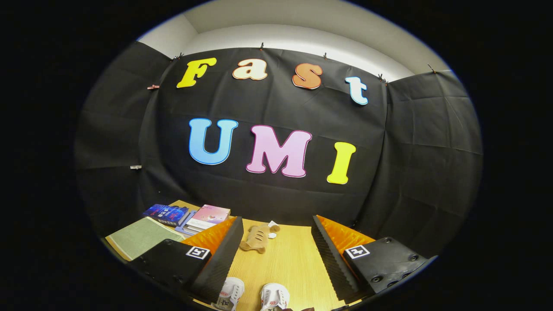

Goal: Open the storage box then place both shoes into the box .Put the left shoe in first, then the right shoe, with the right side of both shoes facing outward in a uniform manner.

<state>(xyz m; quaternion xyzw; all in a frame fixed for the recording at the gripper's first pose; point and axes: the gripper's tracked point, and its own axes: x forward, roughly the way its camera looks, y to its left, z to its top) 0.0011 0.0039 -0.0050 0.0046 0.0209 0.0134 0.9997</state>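
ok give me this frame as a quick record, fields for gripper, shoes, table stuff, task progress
gripper: gripper open, fingers spread wide, holding nothing
shoes: two white shoes side by side on the wooden table, between the fingers, close to the camera
toy: tan plush toy on the table beyond the shoes
books: stack of books beyond the left finger
mat: green mat beside the books
task progress: shoes not yet picked up
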